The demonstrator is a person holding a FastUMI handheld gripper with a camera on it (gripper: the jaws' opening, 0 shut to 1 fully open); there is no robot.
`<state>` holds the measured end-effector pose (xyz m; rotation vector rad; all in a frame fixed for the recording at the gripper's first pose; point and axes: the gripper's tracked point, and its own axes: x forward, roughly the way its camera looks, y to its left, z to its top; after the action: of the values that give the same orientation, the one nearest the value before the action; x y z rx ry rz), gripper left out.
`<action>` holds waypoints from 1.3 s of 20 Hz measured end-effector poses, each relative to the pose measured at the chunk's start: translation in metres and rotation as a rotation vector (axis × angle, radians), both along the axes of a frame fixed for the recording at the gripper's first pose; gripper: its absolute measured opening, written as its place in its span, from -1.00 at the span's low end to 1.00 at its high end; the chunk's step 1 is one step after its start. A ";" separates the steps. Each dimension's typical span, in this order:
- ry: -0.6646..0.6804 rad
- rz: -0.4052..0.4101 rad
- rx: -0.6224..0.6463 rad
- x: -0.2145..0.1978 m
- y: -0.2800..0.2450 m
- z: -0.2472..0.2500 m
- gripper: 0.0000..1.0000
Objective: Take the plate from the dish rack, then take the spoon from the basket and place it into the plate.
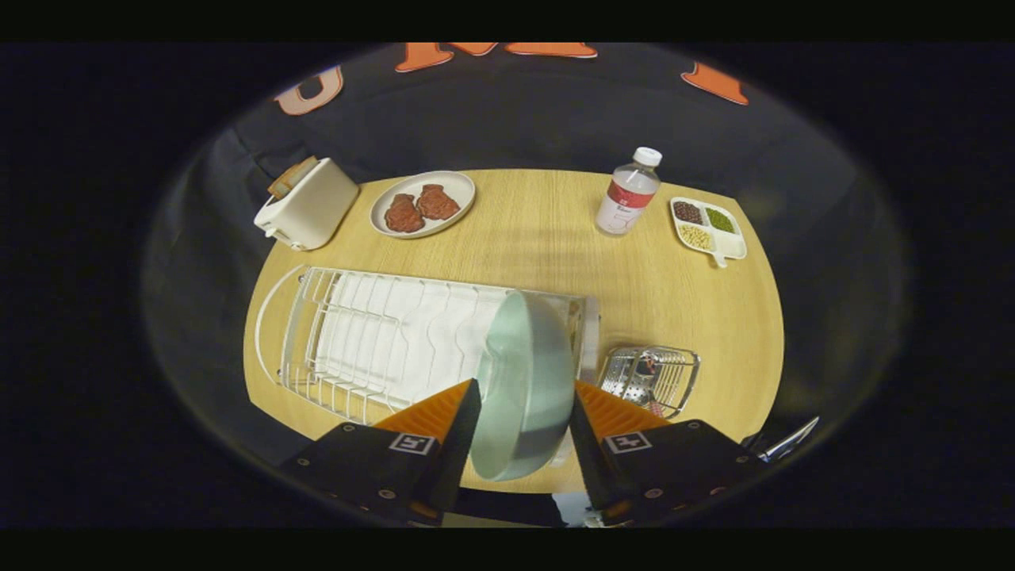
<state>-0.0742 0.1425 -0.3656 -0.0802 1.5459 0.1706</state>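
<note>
The jaws [519,412] stand on either side of the pale green plate [527,381], one finger [456,432] at its left face and the other finger [591,432] at its right, and both appear to press on it; the plate stands on edge between them, tilted slightly, its hollow side turned to the left, its lower rim reaching down between the fingers' bases; behind it lies the white wire dish rack [381,341], stretched to the left across the near part of the round wooden tabletop [547,238], with a white mat under its wires; whether the plate's rim rests in the rack's right end or hangs clear of it I cannot tell.

Just right of the rack and ahead of the right finger sits the metal basket [650,379], perforated at its bottom; something dark and reddish lies inside, too small to make out, so I cannot say if it is the spoon.

Beyond the rack, at the far left, a white toaster [308,205] holds a slice of bread [292,178]; beside it an oval dish [423,203] carries two brown pieces of meat [420,208]; farther right stands a clear bottle [628,198] with a white cap, and near it a divided tray [710,226] holds dark, green and yellow grains in separate compartments.
</note>
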 end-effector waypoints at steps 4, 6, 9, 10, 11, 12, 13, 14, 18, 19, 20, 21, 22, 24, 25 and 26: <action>0.062 0.038 -0.100 -0.019 -0.005 -0.008 -0.09; 0.051 0.047 -0.136 -0.020 -0.004 -0.008 -0.19; 0.039 0.047 -0.184 -0.021 -0.007 -0.004 -0.24; 0.035 0.040 -0.210 -0.021 -0.011 -0.003 -0.27; 0.028 0.026 -0.227 -0.019 -0.013 -0.002 -0.27; 0.016 0.001 -0.238 -0.015 -0.016 0.001 -0.33; 0.001 -0.026 -0.256 -0.012 -0.019 0.005 -0.35; -0.020 -0.050 -0.271 -0.008 -0.022 0.011 -0.41; -0.096 -0.073 -0.312 0.002 -0.037 0.034 -0.48; -0.106 -0.081 -0.298 0.002 -0.036 0.039 -0.49; -0.112 -0.092 -0.289 0.000 -0.037 0.044 -0.48; -0.113 -0.108 -0.282 -0.002 -0.041 0.049 -0.48; -0.120 -0.122 -0.268 -0.004 -0.042 0.055 -0.49; -0.138 -0.144 -0.231 -0.008 -0.046 0.069 -0.50; -0.146 -0.157 -0.214 -0.011 -0.048 0.076 -0.50; -0.152 -0.170 -0.197 -0.014 -0.051 0.084 -0.50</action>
<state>-0.0884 0.0912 -0.2821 -0.1141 1.4067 -0.1208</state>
